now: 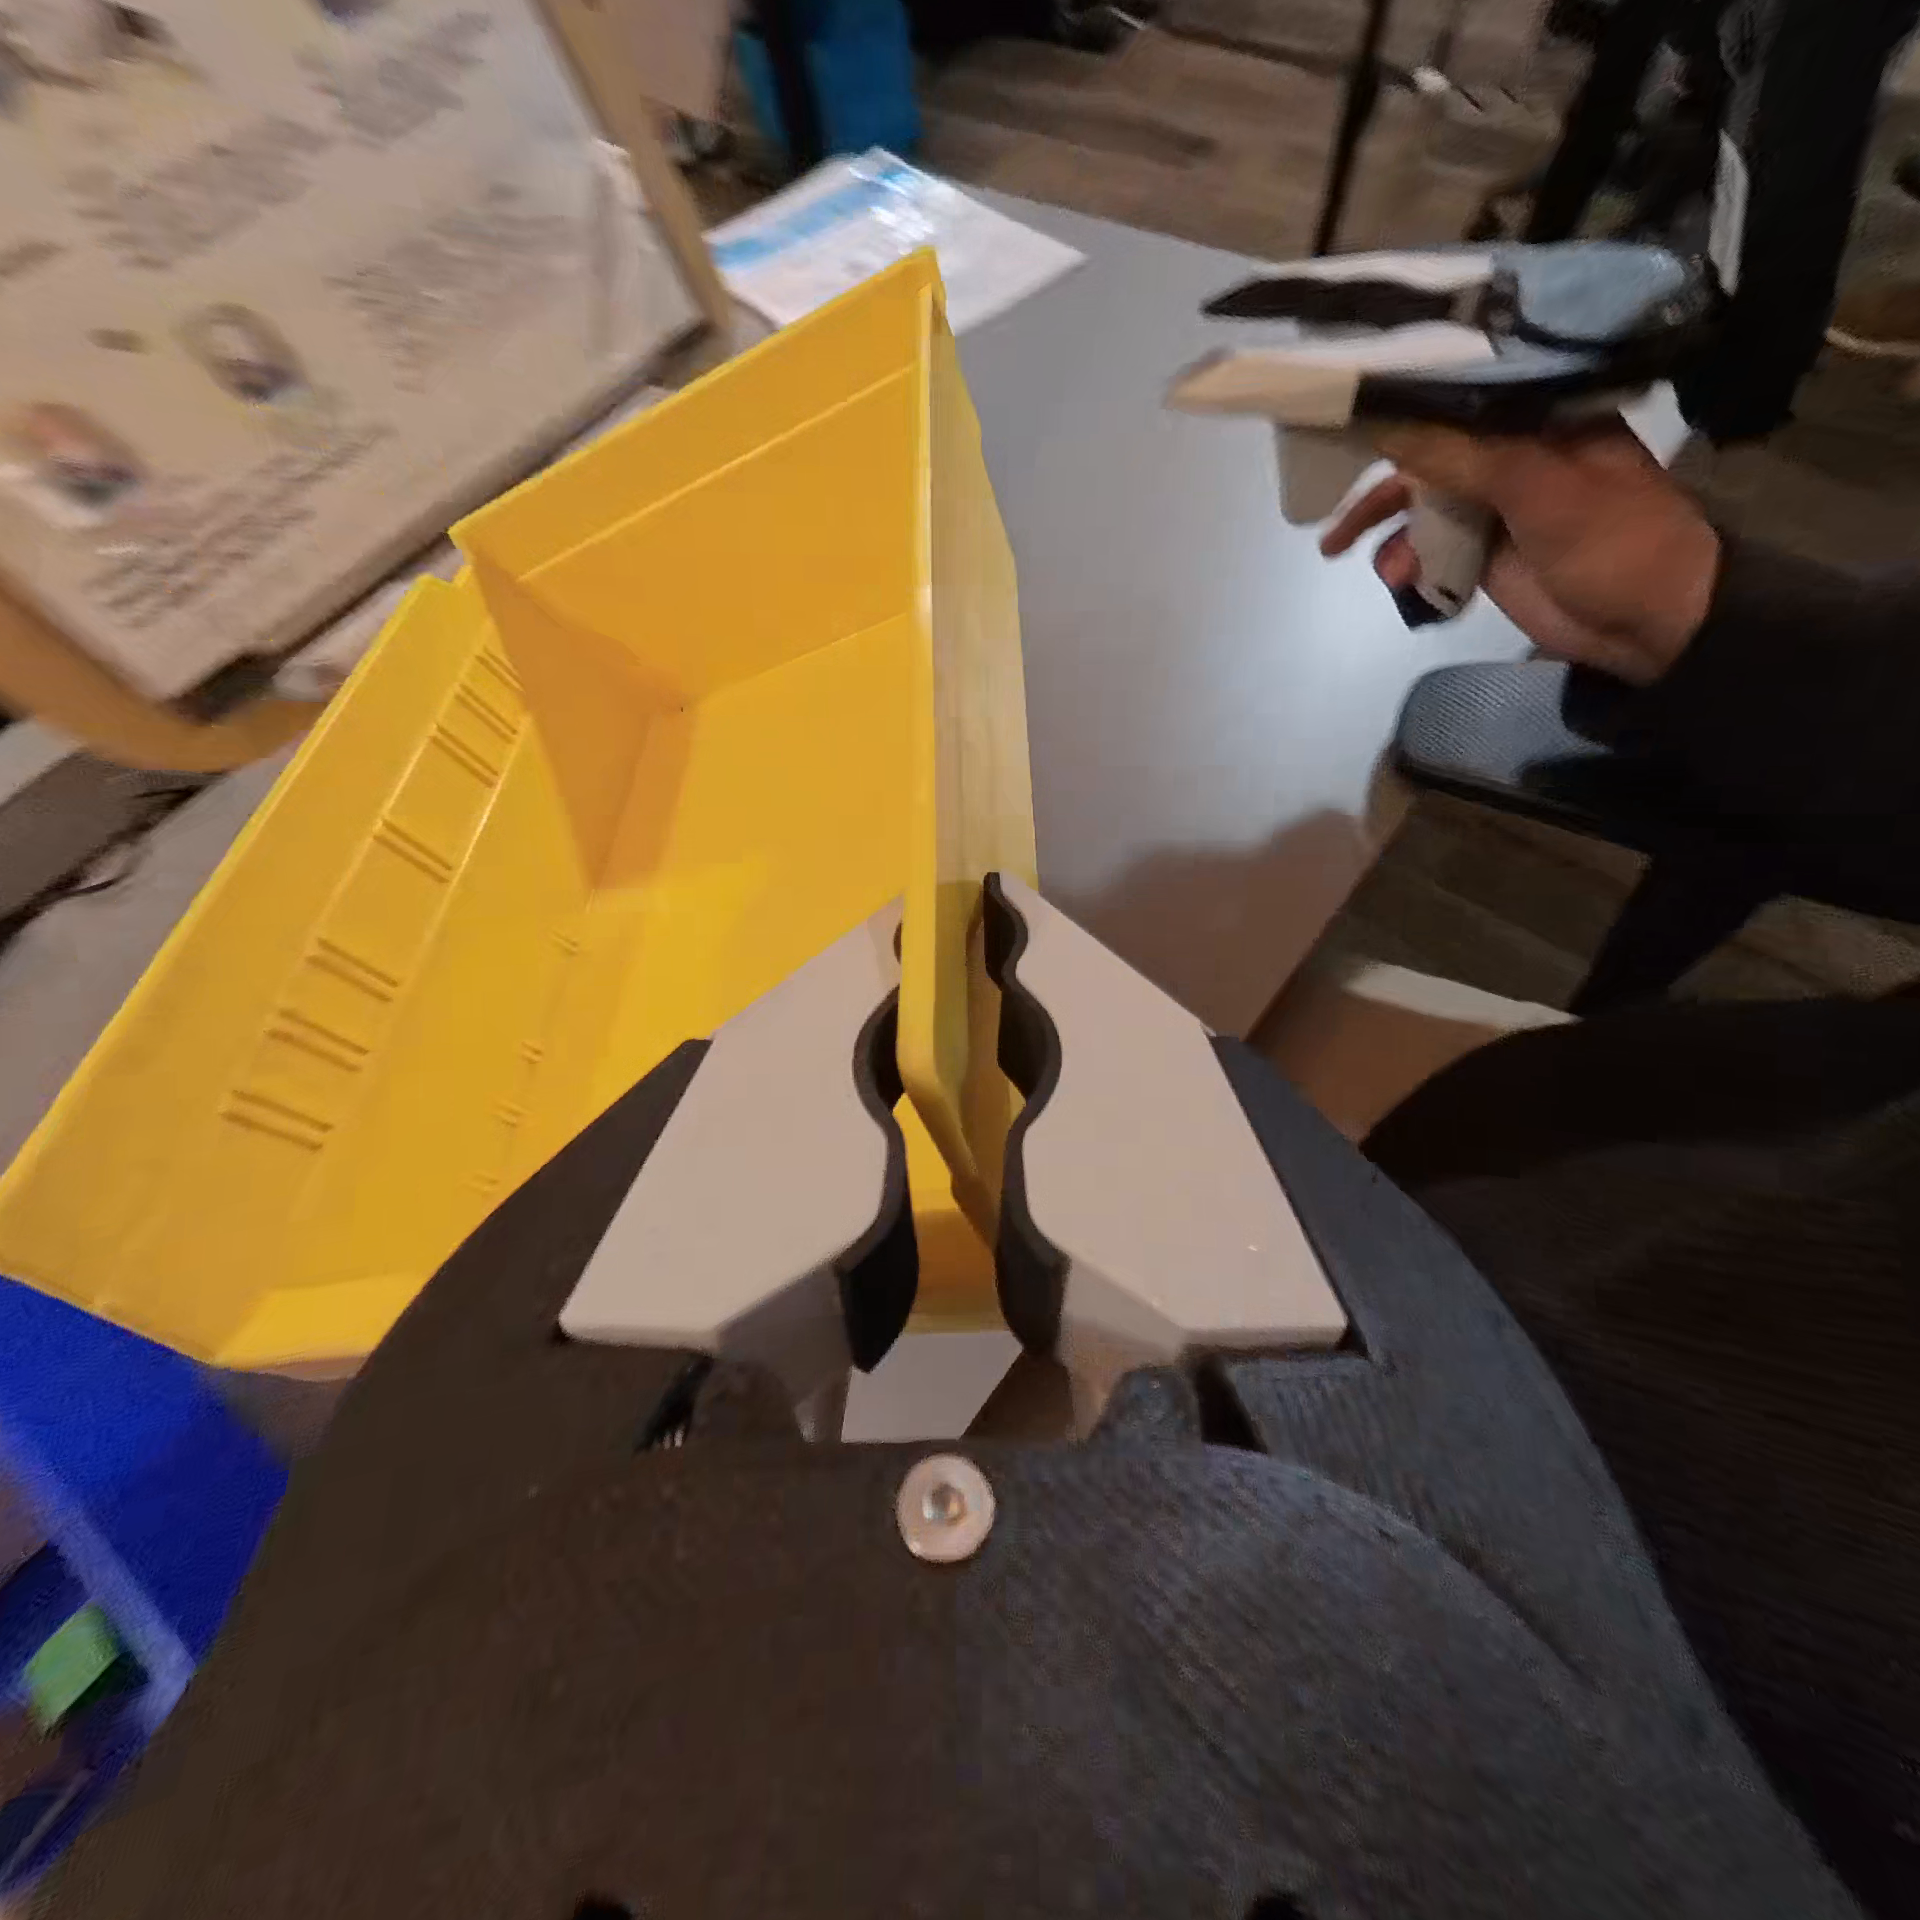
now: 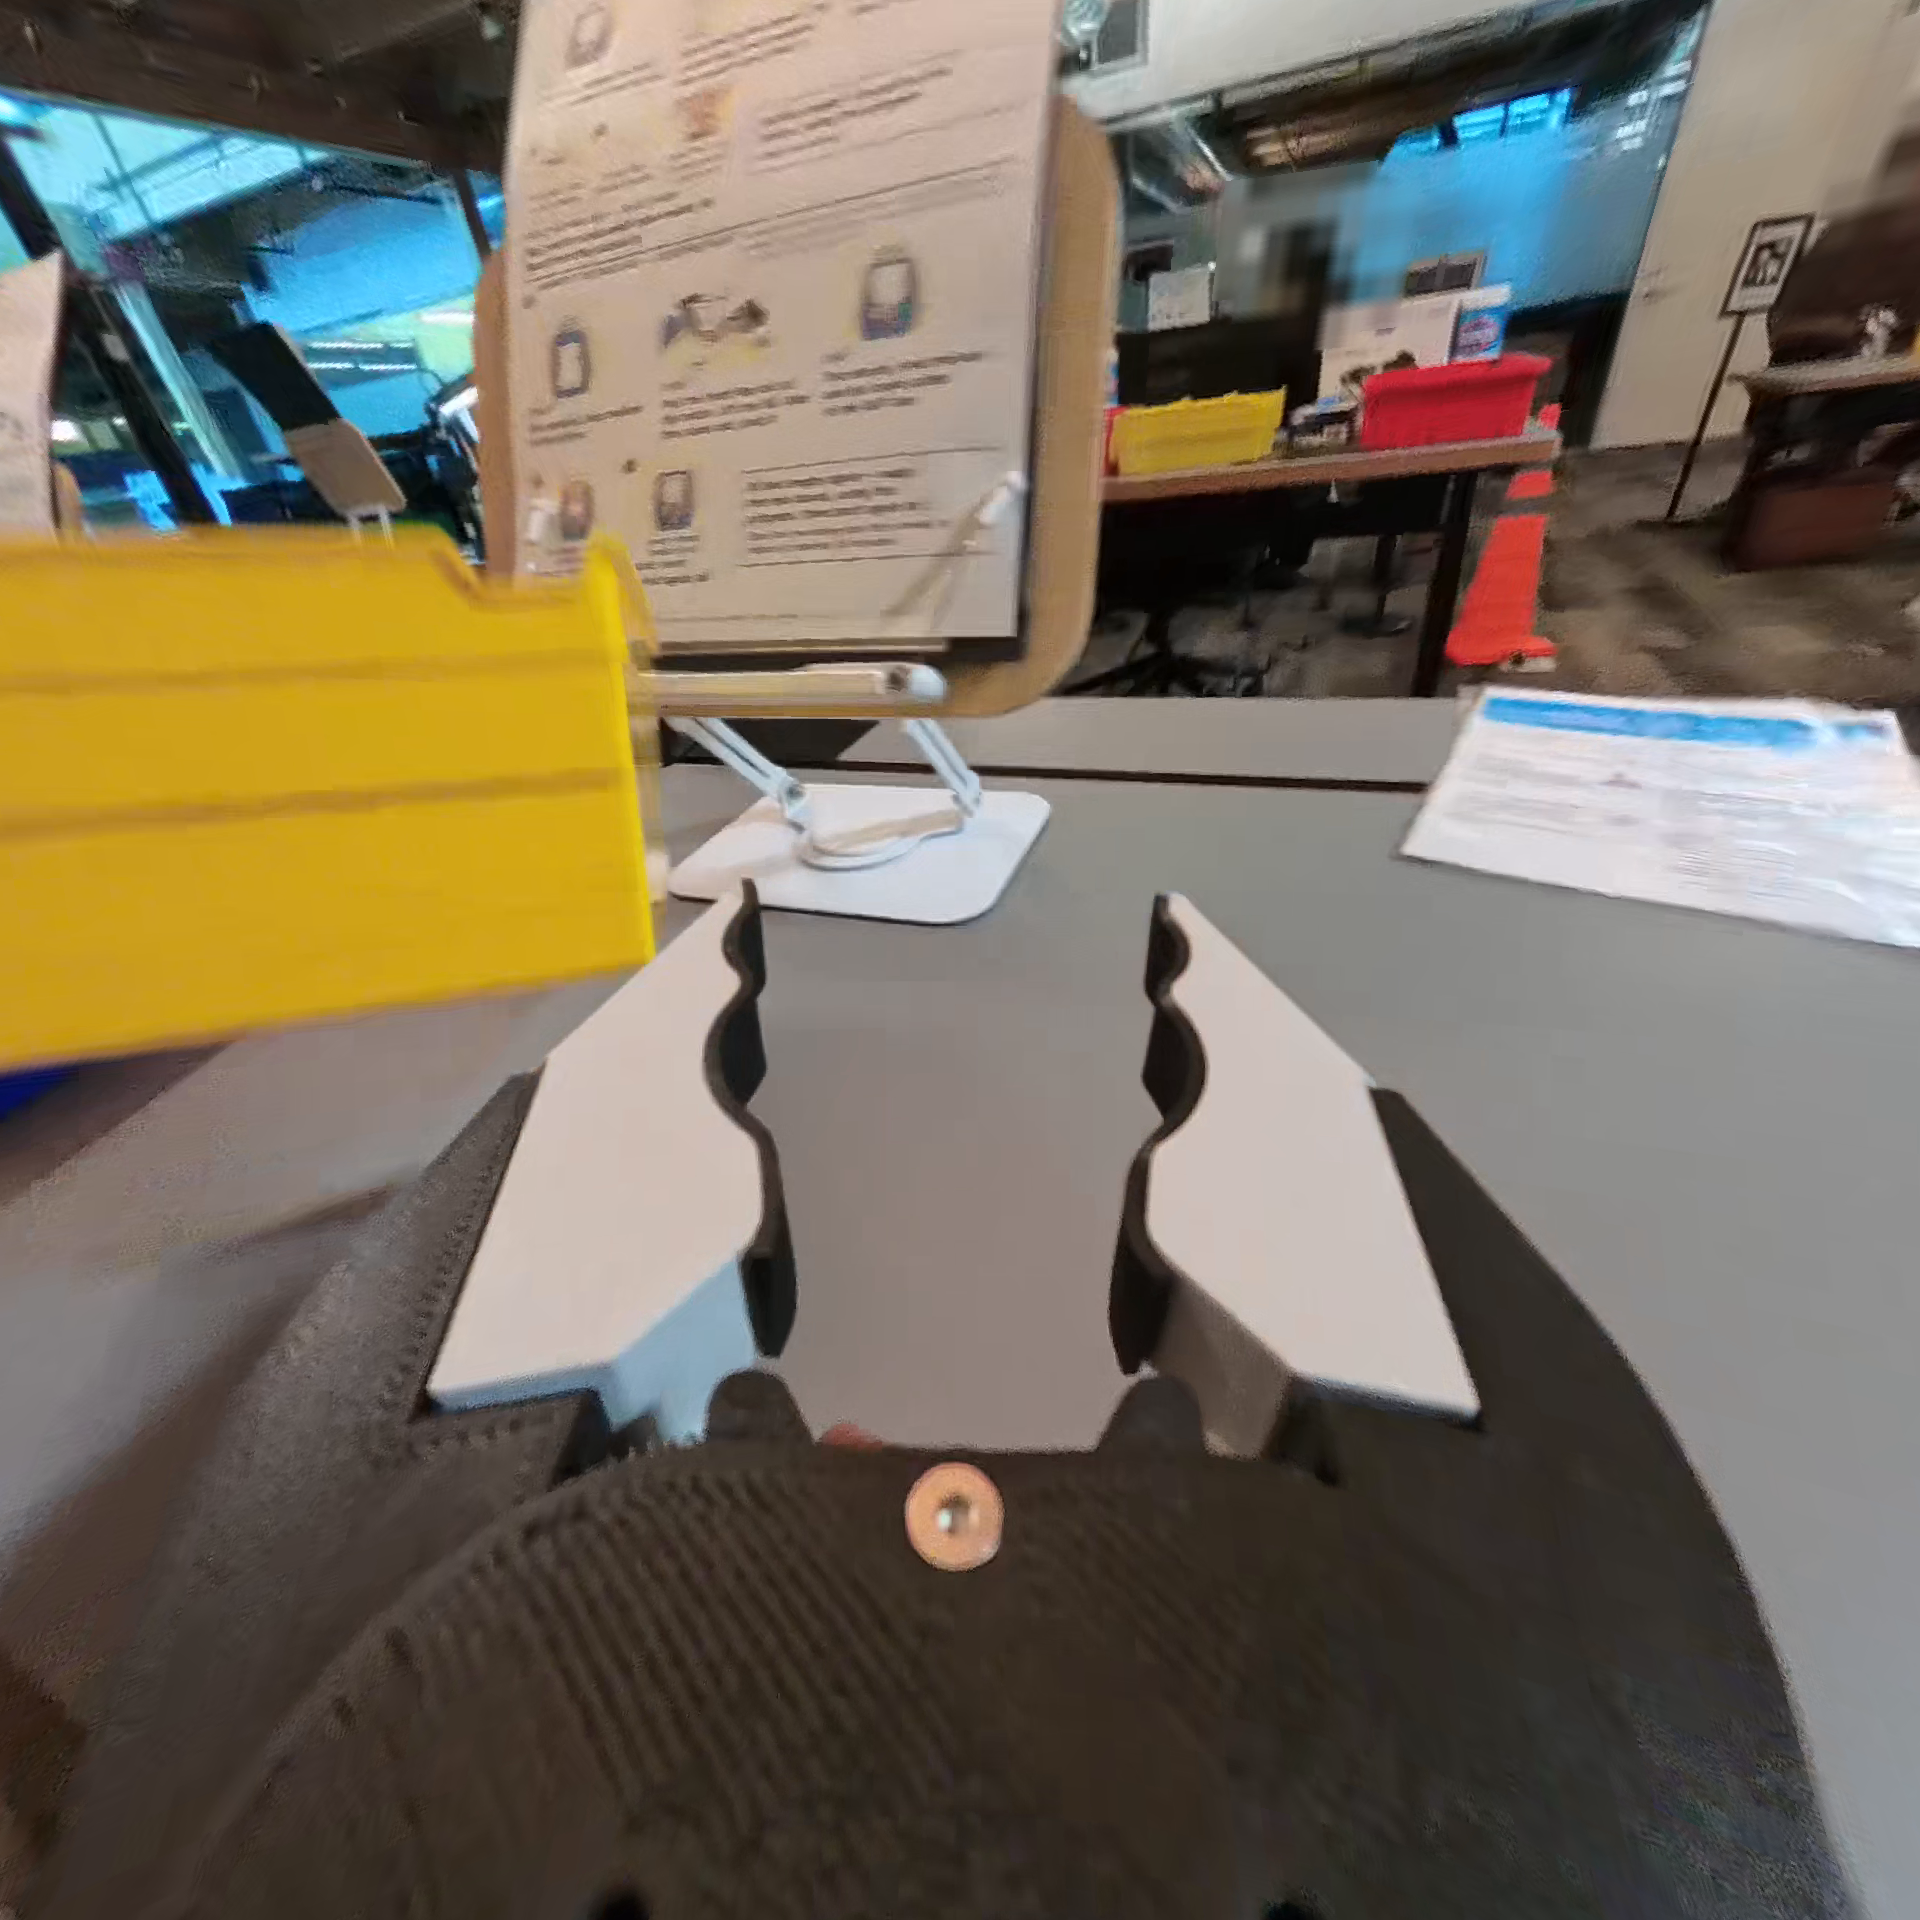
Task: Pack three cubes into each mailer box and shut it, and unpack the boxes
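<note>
**Yellow box held by its side wall**

The left gripper (image 1: 951, 935) is clamped on the right side wall of the open yellow mailer box (image 1: 582, 935), tilted above the grey table (image 1: 1174, 665). The right gripper (image 2: 956, 925) hangs empty, jaws spread, beside it. Farther off stands a propped instruction sheet (image 2: 769, 312).

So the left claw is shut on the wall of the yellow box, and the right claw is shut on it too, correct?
Not quite. The left claw is shut on the yellow box wall, but the right claw is open and holds nothing, as the right wrist view shows.
</note>
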Tool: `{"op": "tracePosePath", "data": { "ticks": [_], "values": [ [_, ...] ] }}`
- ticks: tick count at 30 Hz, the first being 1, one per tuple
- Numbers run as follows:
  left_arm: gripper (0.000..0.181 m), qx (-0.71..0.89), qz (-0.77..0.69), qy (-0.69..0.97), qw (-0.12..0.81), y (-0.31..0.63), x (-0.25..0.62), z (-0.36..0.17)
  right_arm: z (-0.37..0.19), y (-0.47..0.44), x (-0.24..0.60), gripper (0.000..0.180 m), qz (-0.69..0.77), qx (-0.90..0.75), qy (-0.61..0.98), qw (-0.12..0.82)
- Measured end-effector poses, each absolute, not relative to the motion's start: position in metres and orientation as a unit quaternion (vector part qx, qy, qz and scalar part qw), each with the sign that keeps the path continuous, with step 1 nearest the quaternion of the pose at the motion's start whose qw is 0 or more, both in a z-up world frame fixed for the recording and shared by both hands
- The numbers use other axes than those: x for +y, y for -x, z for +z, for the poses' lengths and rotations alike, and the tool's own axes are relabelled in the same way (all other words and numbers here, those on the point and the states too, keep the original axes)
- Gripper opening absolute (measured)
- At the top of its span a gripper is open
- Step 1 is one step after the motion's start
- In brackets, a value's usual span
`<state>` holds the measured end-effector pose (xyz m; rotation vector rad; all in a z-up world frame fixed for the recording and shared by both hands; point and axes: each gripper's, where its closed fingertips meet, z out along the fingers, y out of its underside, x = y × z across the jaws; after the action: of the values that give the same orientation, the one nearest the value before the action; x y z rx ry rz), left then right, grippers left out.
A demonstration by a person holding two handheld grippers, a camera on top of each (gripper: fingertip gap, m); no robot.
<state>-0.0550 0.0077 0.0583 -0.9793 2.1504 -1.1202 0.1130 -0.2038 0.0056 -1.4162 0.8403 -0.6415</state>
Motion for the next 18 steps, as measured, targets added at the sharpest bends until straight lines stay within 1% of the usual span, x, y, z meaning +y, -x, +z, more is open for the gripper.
{"op": "tracePosePath", "data": {
  "ticks": [3,5,7,11,16,18],
  "values": [
    [0.003,0.818,-0.413,0.339,0.213,0.044,-0.045,0.033,0.000,-0.122,-0.249,0.069,-0.290,0.398,0.611,0.620],
    [0.003,0.826,-0.413,0.326,0.203,0.034,-0.075,0.020,0.002,-0.123,-0.274,0.068,-0.317,0.408,0.593,0.617],
    [0.002,0.827,-0.413,0.314,0.217,0.019,-0.104,0.012,0.000,-0.121,-0.290,0.068,-0.328,0.419,0.584,0.613],
    [0.002,0.822,-0.410,0.284,0.275,-0.021,-0.154,-0.007,-0.008,-0.115,-0.309,0.070,-0.351,0.432,0.582,0.593],
    [0.001,0.819,-0.427,0.271,0.270,-0.061,-0.201,-0.035,-0.004,-0.107,-0.329,0.069,-0.388,0.434,0.573,0.577],
    [0.002,0.820,-0.423,0.253,0.291,-0.071,-0.215,-0.042,-0.004,-0.104,-0.334,0.069,-0.388,0.439,0.567,0.579]
  ]
}}
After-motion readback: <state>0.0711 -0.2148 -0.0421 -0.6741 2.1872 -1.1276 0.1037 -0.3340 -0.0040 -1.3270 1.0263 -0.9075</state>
